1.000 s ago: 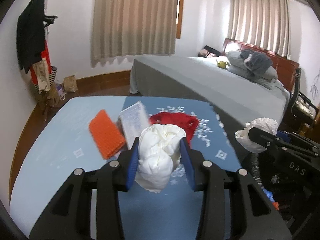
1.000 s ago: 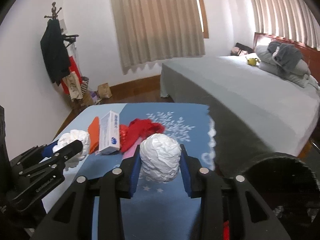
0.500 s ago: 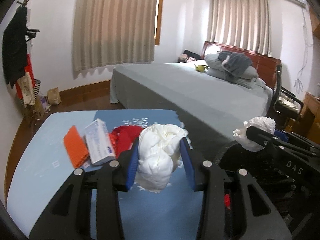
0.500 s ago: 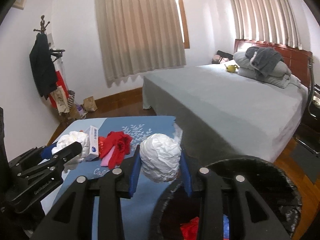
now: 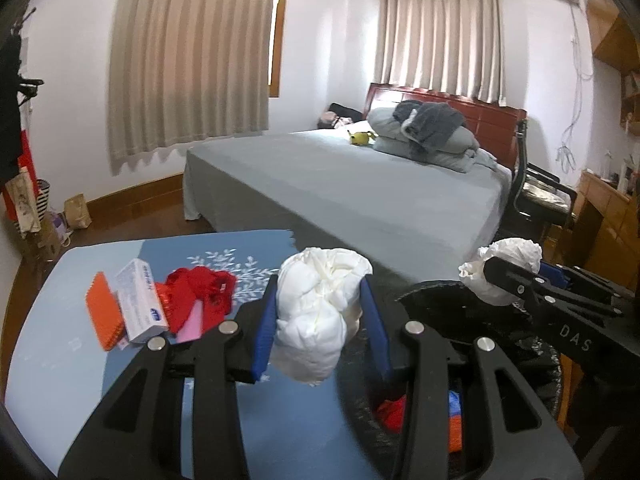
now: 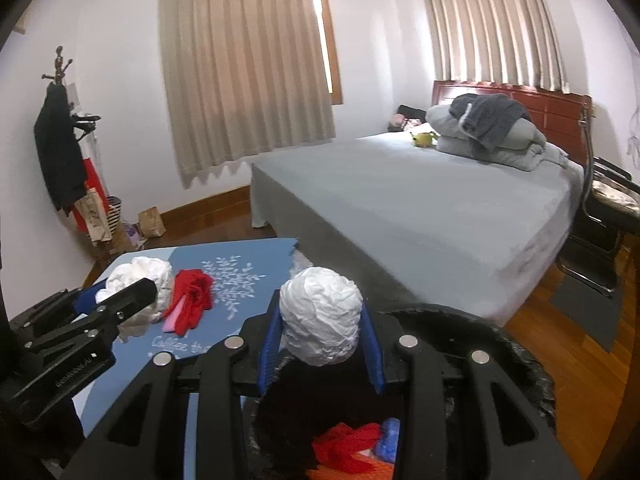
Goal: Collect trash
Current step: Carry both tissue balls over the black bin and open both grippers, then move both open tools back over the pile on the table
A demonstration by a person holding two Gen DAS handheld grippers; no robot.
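Left fingers: clamp crumpled white tissue wad at table edge.
Right fingers: grip wrinkled white paper ball over black-lined round bin.
Surface: blue patterned tablecloth.
Room: grey bed.

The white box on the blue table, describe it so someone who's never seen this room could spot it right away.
Find the blue table at the foot of the grey bed. On its left part lies a small heap of items; the white rectangular cardboard box sits there between a flat orange ribbed piece and crumpled red material. It alone is white, straight-edged and printed with blue.
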